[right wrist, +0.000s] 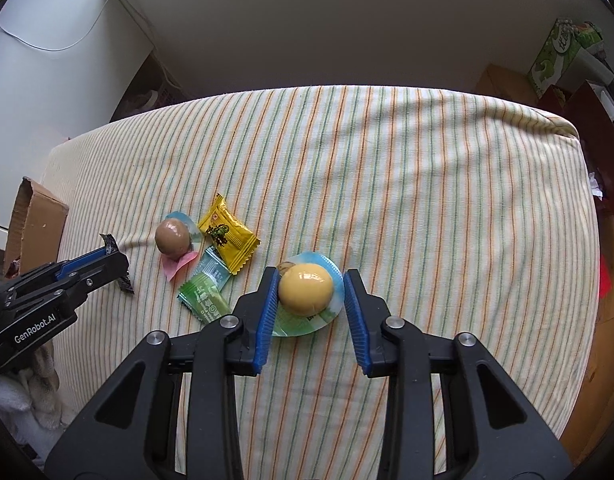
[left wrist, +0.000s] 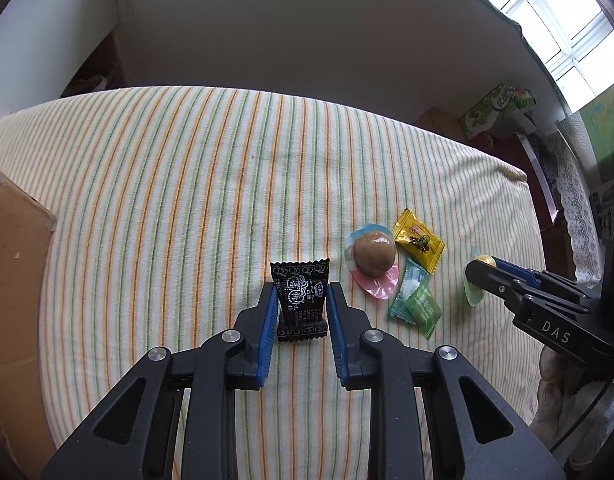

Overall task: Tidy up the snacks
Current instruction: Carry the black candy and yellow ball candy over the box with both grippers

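Note:
My left gripper (left wrist: 301, 300) is open, its blue pads on either side of a black candy wrapper (left wrist: 301, 300) lying on the striped cloth (left wrist: 187, 184). My right gripper (right wrist: 311, 286) is open around a yellow ball-shaped snack in a clear blue-green pack (right wrist: 305, 294), a gap on the right side. Between them lie a brown ball snack on a pink pack (left wrist: 374, 257), a yellow sachet (left wrist: 418, 243) and a green sachet (left wrist: 415, 298). The left gripper also shows in the right wrist view (right wrist: 115, 266), and the right gripper in the left wrist view (left wrist: 481, 276).
A cardboard box (left wrist: 15, 264) stands at the left edge of the cloth-covered surface. Beyond the far right edge are a green carton (right wrist: 559, 56) and dark red boxes (right wrist: 587, 120). The cloth drops off at the rounded edges.

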The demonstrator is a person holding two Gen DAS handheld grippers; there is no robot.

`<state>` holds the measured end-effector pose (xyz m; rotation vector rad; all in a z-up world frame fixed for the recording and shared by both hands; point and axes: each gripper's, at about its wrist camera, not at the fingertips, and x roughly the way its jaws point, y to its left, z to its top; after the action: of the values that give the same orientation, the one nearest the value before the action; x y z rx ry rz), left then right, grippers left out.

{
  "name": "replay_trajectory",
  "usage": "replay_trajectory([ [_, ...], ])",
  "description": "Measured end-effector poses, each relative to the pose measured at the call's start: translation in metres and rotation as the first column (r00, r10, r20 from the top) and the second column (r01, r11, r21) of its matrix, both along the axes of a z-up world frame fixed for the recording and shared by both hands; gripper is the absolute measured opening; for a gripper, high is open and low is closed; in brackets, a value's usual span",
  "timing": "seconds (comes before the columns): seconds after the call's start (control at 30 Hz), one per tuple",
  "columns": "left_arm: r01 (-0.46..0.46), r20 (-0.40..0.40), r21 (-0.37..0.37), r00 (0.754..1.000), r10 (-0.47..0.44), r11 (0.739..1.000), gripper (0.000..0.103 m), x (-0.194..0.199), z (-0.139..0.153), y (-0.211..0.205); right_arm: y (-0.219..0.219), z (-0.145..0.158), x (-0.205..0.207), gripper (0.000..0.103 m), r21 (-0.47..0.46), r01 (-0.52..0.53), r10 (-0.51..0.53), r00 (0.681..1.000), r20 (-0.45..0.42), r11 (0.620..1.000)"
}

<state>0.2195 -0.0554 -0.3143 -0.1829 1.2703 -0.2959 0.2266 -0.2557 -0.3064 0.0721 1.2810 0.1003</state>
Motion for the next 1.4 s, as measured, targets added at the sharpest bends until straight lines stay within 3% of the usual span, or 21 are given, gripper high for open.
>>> replay_trajectory([
  [0.33, -0.032, 0.022, -0.052, 0.999, 0.033, 0.998, 0.023, -0.011, 0.025, 0.021, 0.008, 0.038, -0.017, 0.034, 0.032, -0.041, 0.040, 0.999, 0.036, 0.999],
  [0.5, -0.059, 0.028, -0.057, 0.998, 0.060, 0.997, 0.023, -0.019, 0.040, 0.042, 0.043, 0.061, -0.018, 0.034, 0.050, -0.107, 0.103, 0.992, 0.067, 0.993],
  [0.73, -0.099, 0.057, -0.010, 0.993, 0.100, 0.995, 0.023, -0.031, 0.060, 0.072, 0.095, 0.088, -0.020, 0.034, 0.073, -0.214, 0.206, 0.973, 0.105, 0.974],
  [1.4, -0.294, 0.123, -0.015, 0.948, 0.294, 0.956, 0.023, -0.068, 0.085, 0.180, 0.231, 0.106, -0.016, 0.034, 0.055, -0.432, 0.422, 0.896, 0.139, 0.900],
])
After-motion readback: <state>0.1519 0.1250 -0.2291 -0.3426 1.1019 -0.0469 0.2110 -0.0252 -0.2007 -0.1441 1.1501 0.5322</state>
